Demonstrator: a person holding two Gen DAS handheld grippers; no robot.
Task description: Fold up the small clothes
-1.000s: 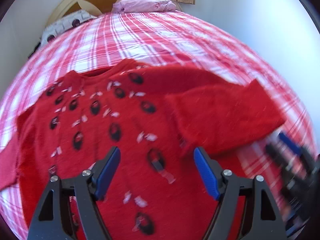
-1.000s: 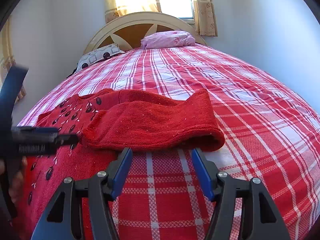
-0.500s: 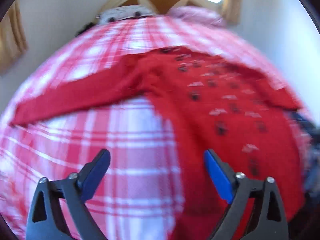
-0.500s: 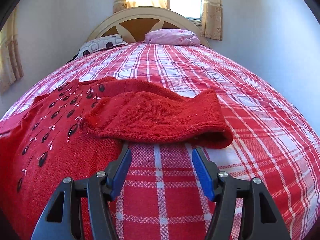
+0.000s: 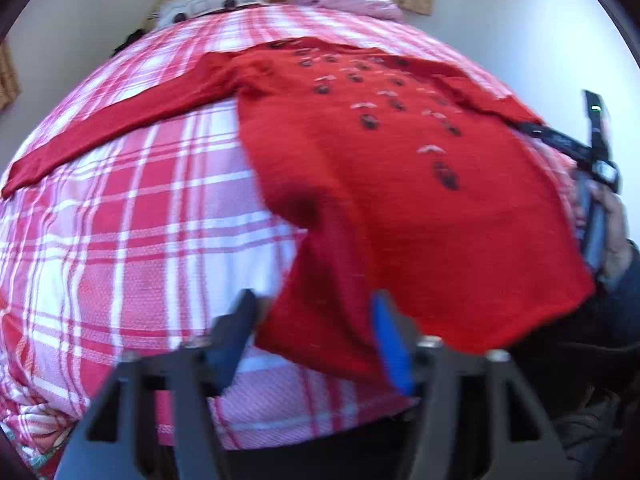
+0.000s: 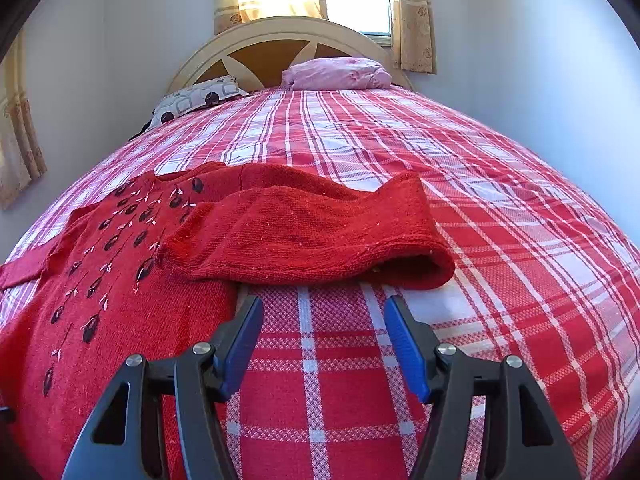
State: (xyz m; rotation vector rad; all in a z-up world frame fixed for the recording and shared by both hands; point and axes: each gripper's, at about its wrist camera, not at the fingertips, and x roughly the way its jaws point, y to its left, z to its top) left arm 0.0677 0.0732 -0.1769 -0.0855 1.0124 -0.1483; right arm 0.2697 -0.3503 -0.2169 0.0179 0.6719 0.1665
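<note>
A red knit sweater (image 5: 400, 168) with dark embroidered flowers lies face up on the plaid bed. Its left sleeve (image 5: 104, 128) stretches out flat to the left. Its right sleeve (image 6: 304, 236) is folded back across the chest. My left gripper (image 5: 316, 336) is open, its jaws either side of the sweater's lower left hem corner. My right gripper (image 6: 320, 340) is open and empty, just in front of the folded sleeve's cuff, over bare bedspread. The right gripper also shows in the left wrist view (image 5: 596, 168) at the right edge.
The red and white plaid bedspread (image 6: 500, 240) covers the whole bed. A pink pillow (image 6: 336, 74) and a patterned pillow (image 6: 196, 100) lie by the headboard (image 6: 280, 40). White walls stand close on both sides.
My left gripper has swung from over the sweater's chest to its lower left hem corner. My right gripper has backed off slightly and stayed open.
</note>
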